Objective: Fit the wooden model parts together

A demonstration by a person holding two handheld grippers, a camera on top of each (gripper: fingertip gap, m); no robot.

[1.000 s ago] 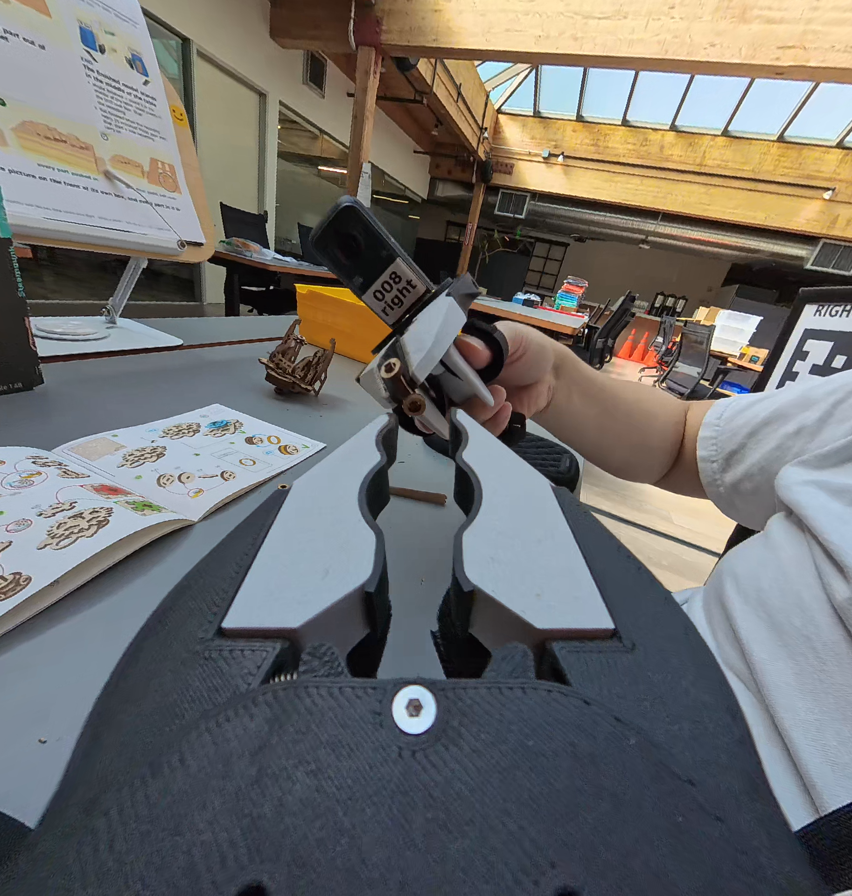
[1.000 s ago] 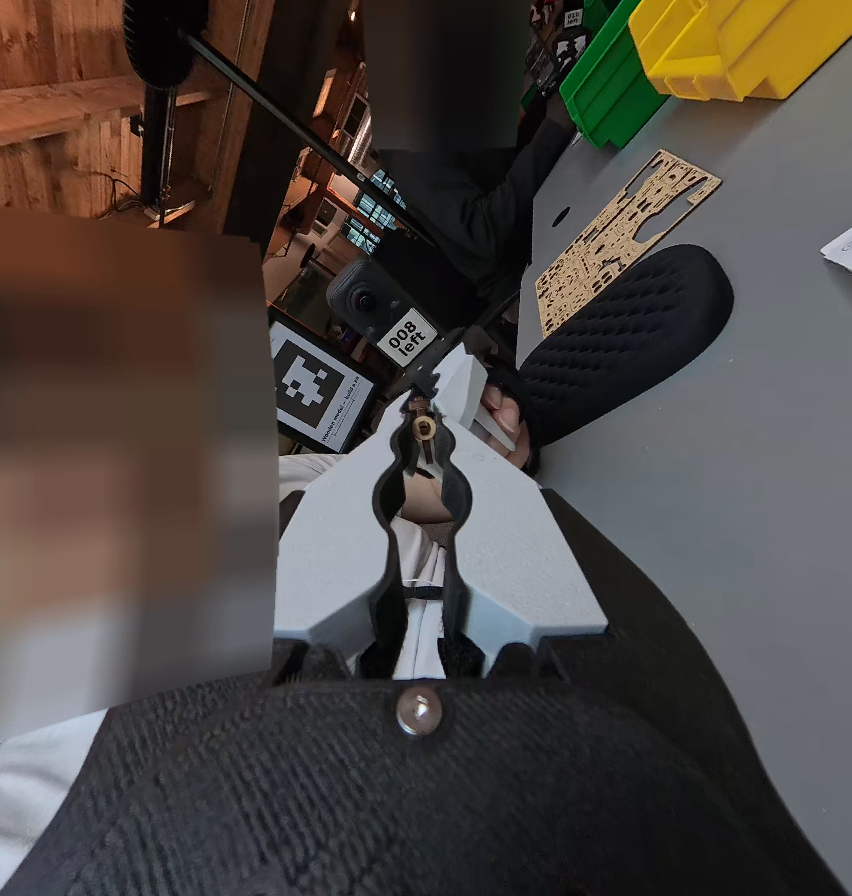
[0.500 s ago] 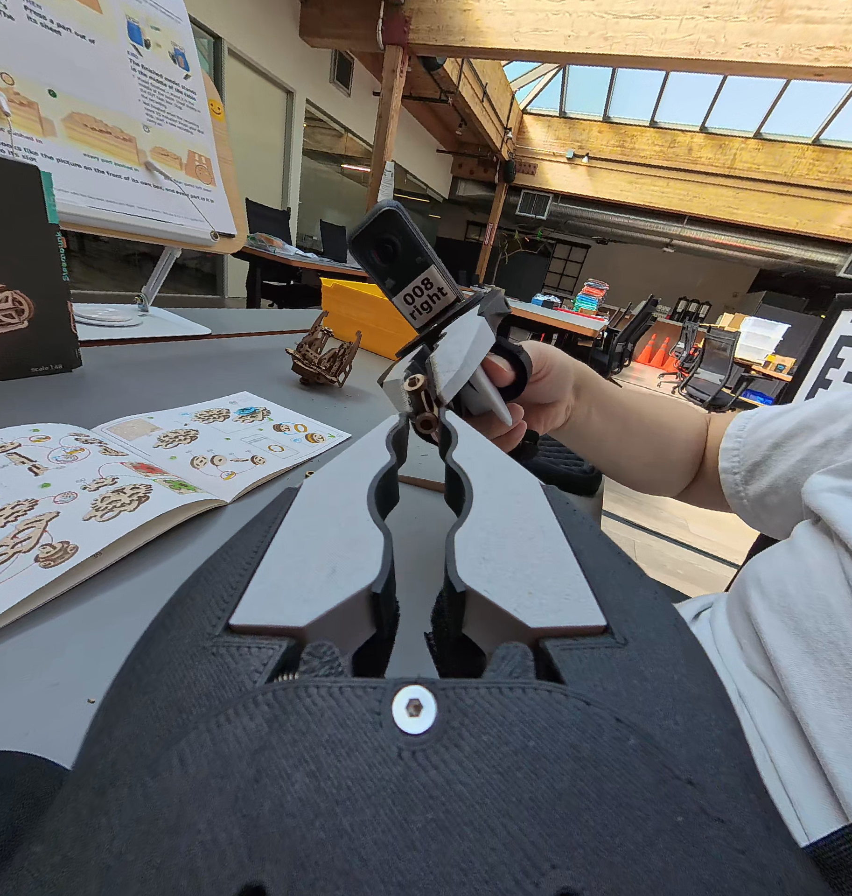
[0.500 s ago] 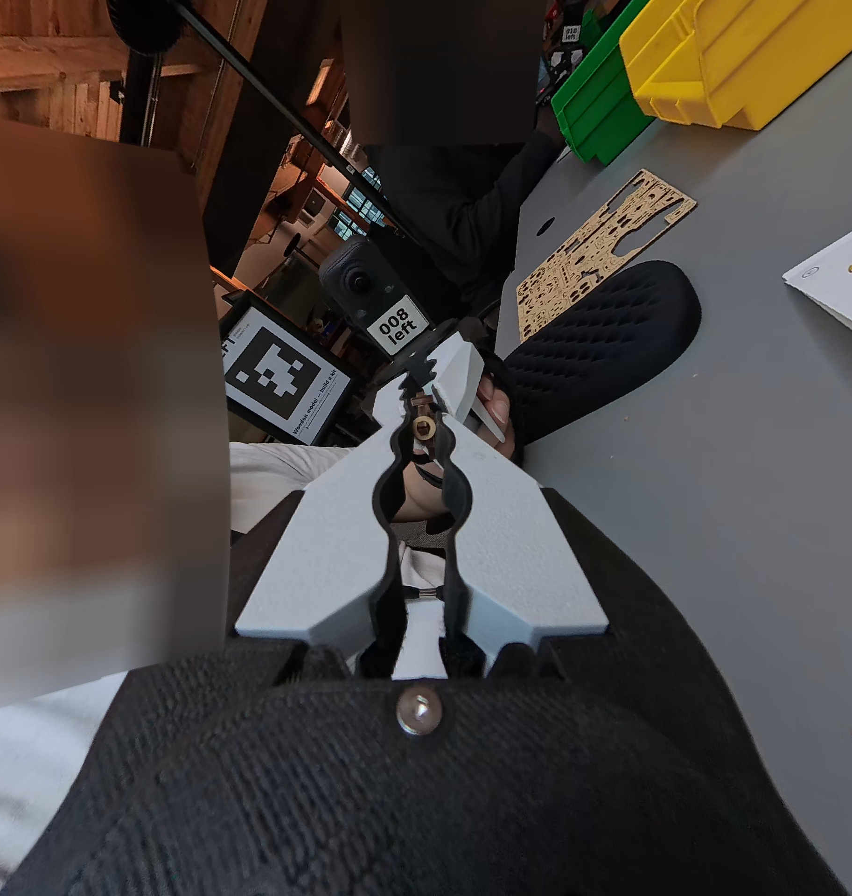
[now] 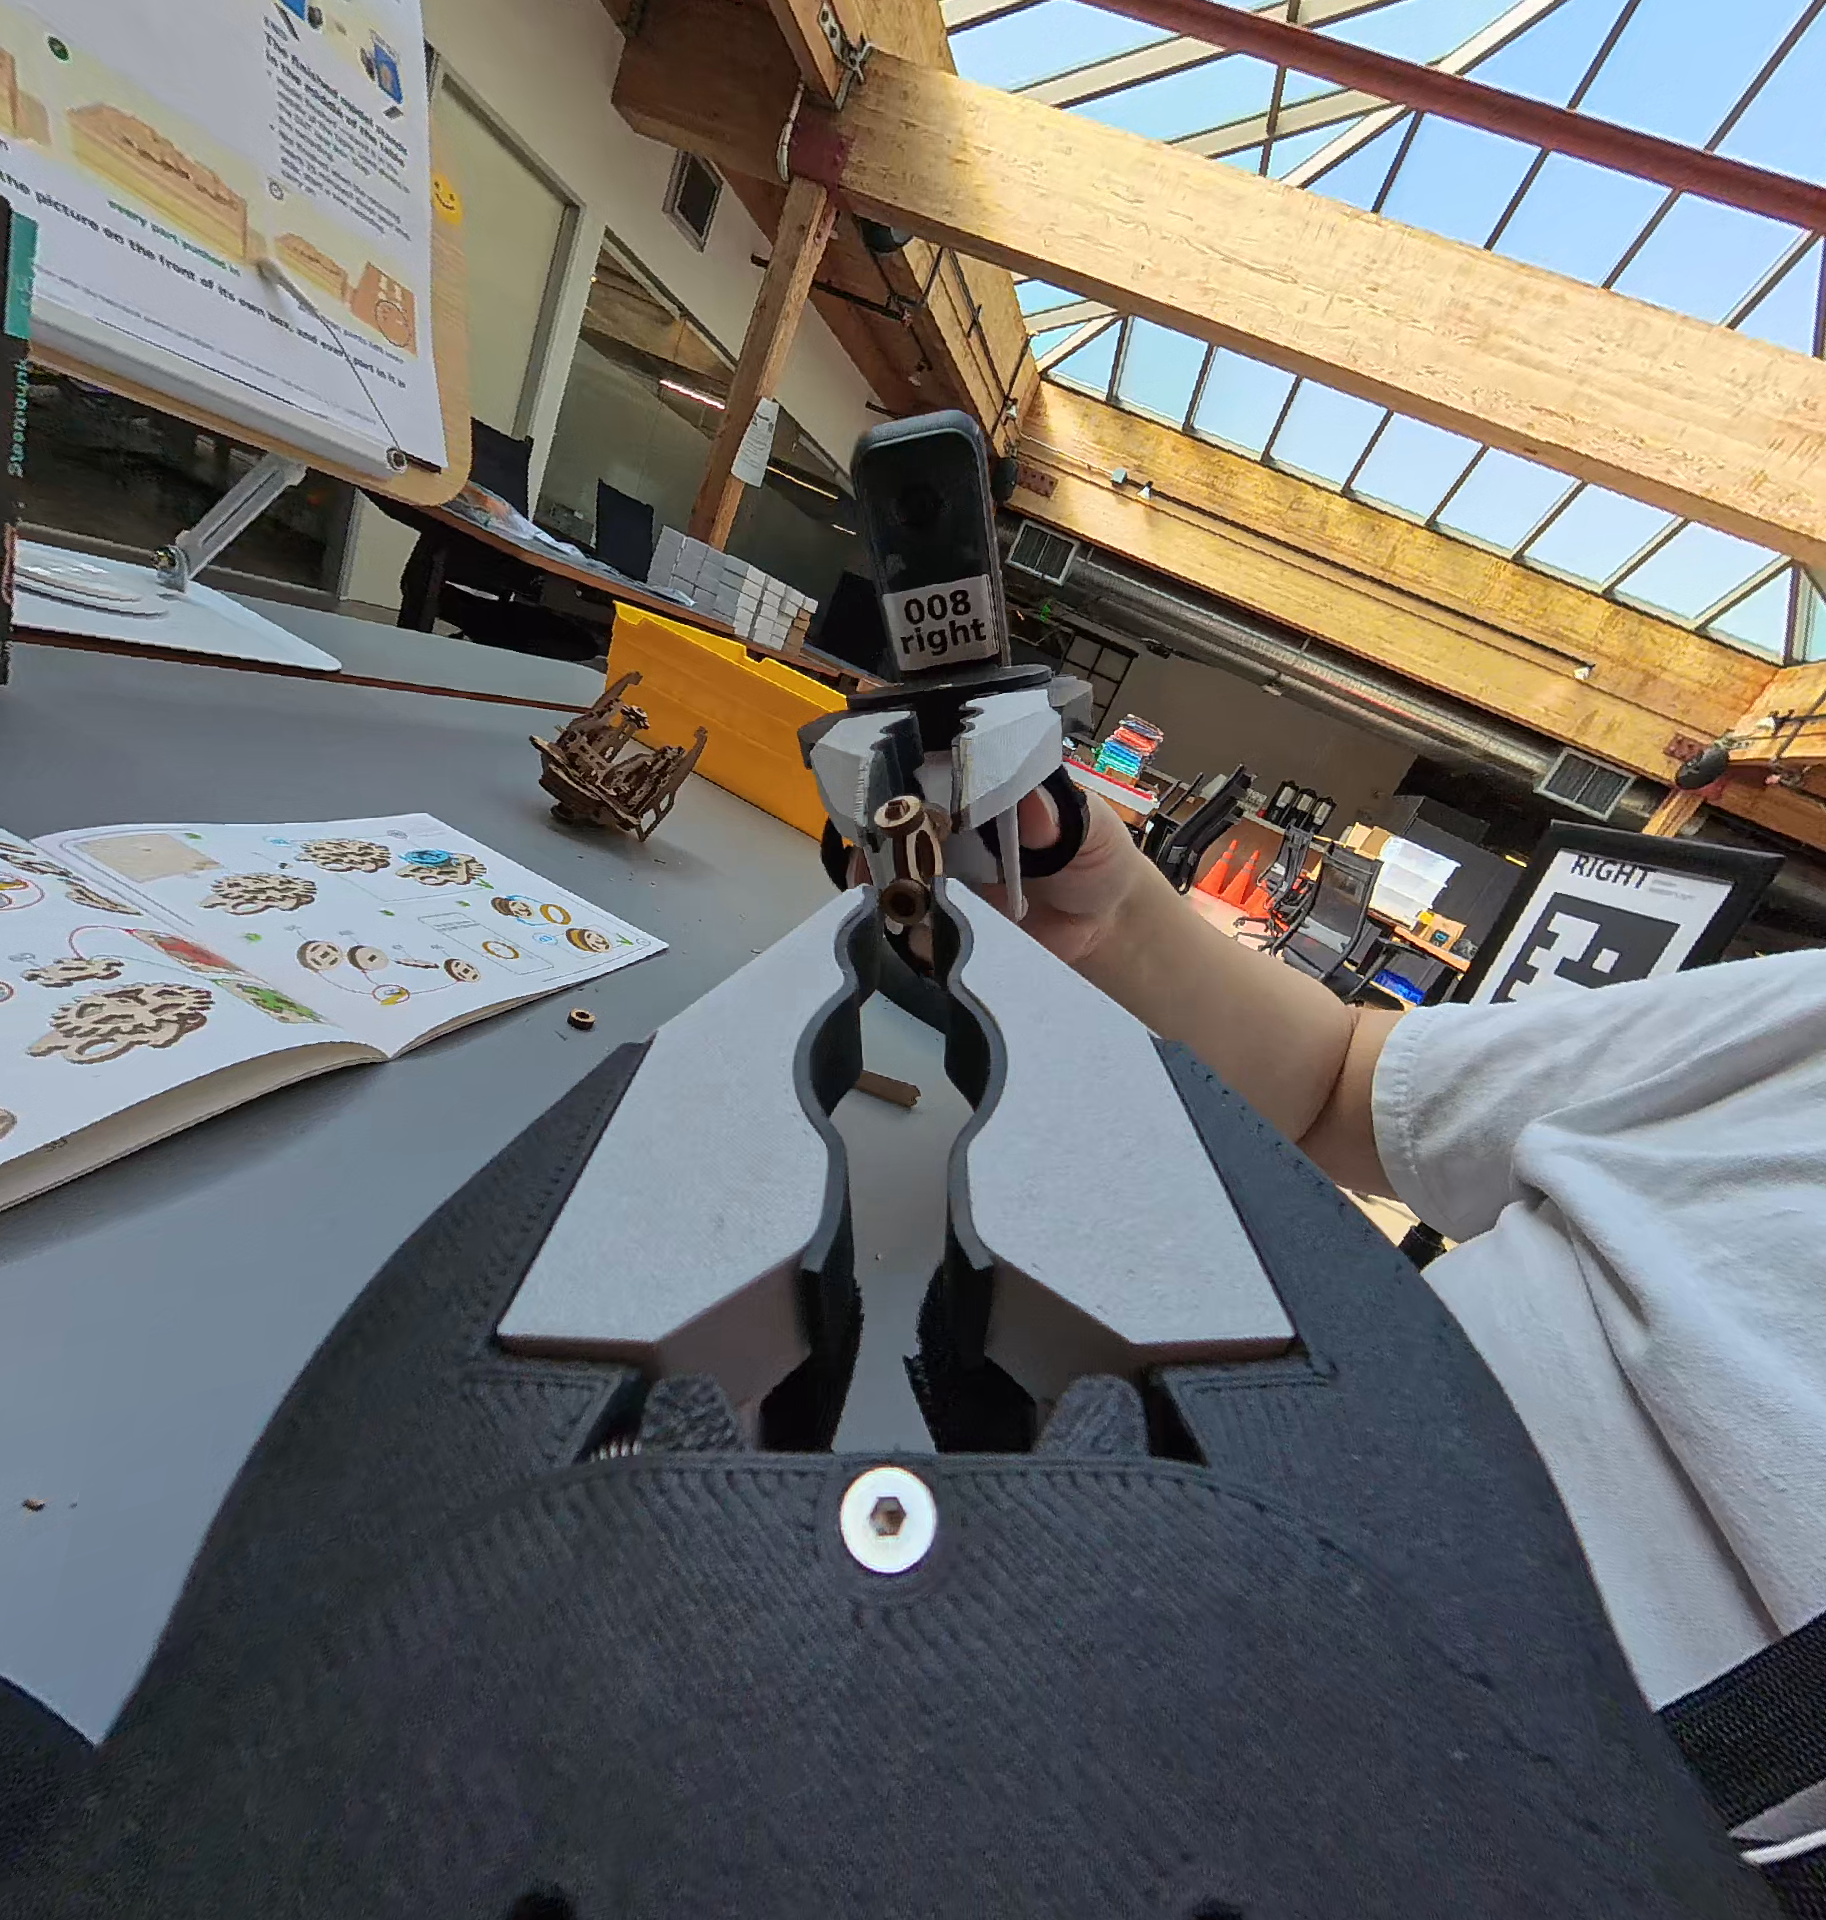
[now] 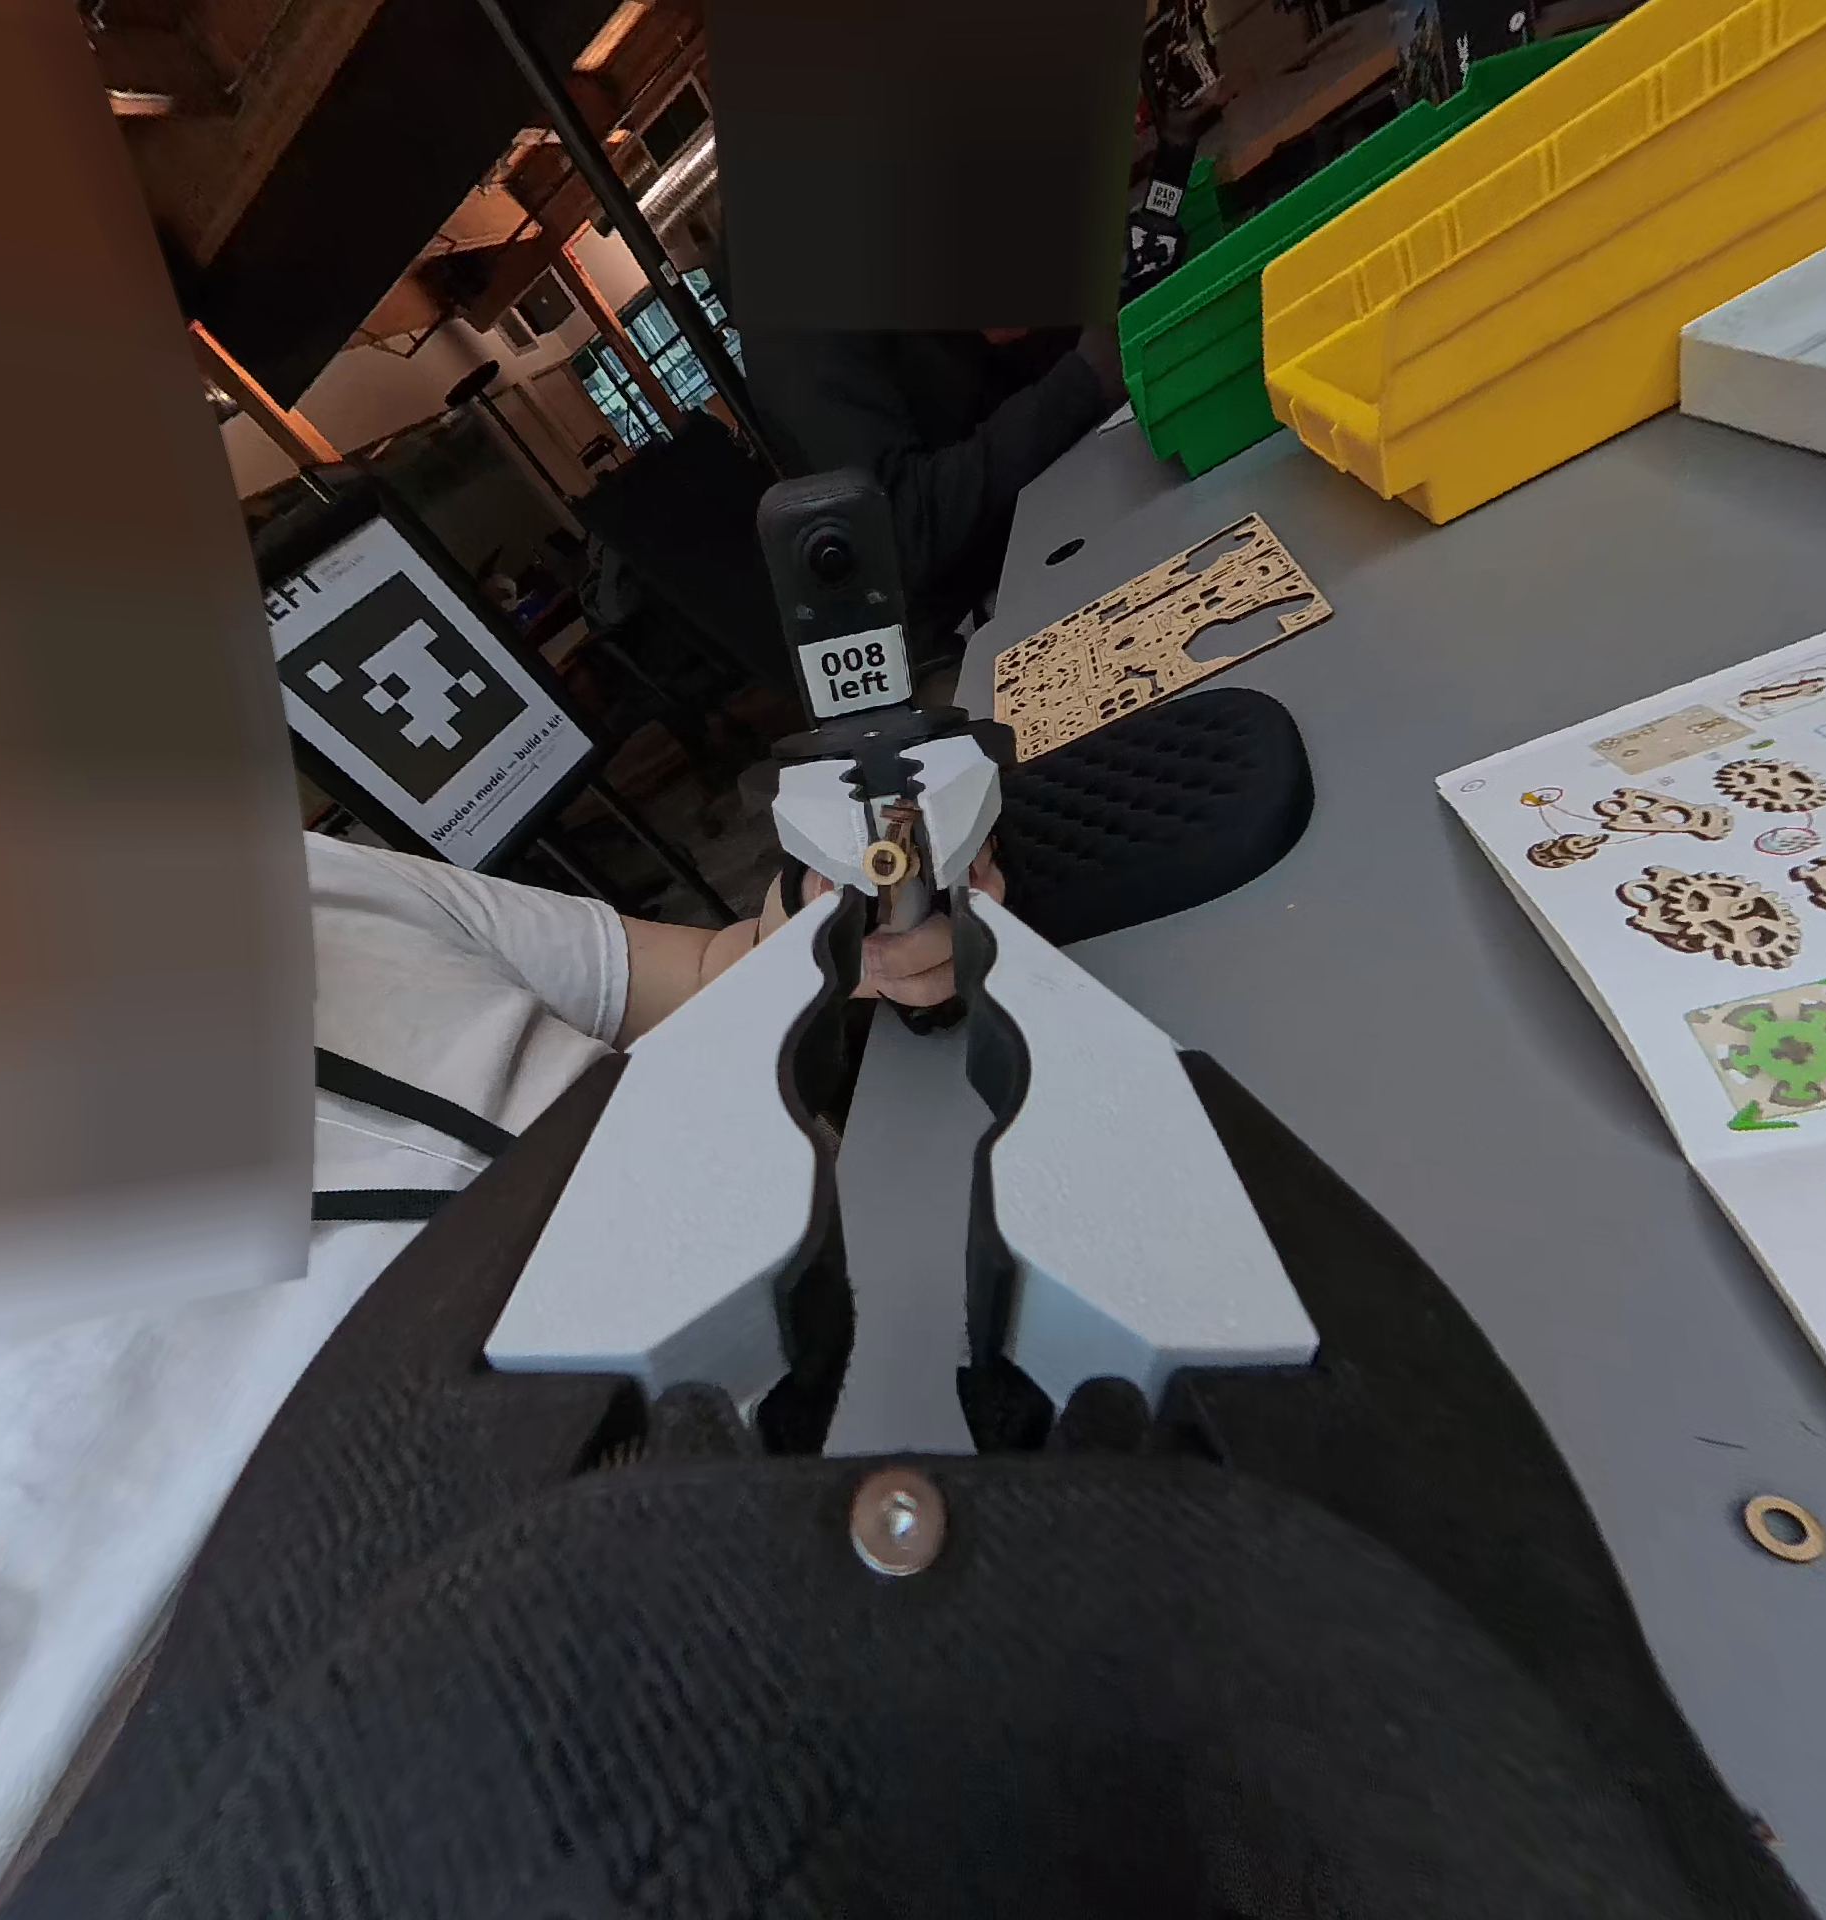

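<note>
A high hall of timber beams [image 5: 1304, 270] and skylights is rising over the scene, with a grey table [image 5: 265, 1226] spreading beneath both tools. On it an open instruction booklet [image 5: 213, 956] is lying flat, yellow bins [image 6: 1574, 270] and a green bin [image 6: 1252, 312] are standing along the far edge, and a punched wooden sheet [image 6: 1158, 634] is lying beside a black pad [image 6: 1148, 821]. A partly built wooden model [image 5: 618, 769] is sitting just beyond the booklet, a short dowel [image 5: 888, 1089] is lying near the table's edge, and a loose wooden ring [image 6: 1784, 1527] is resting apart.

Above the table the left gripper [image 5: 901, 902] and the right gripper [image 6: 893, 906] are facing each other tip to tip. Each is pinching, with fingers nearly closed, one end of the small wooden assembly [image 5: 907, 860], a short stack of discs on a peg. Its long axis is running roughly from one gripper toward the other, slightly tilted, with a round holed end [image 6: 885, 859] pointing at the right wrist camera.
</note>
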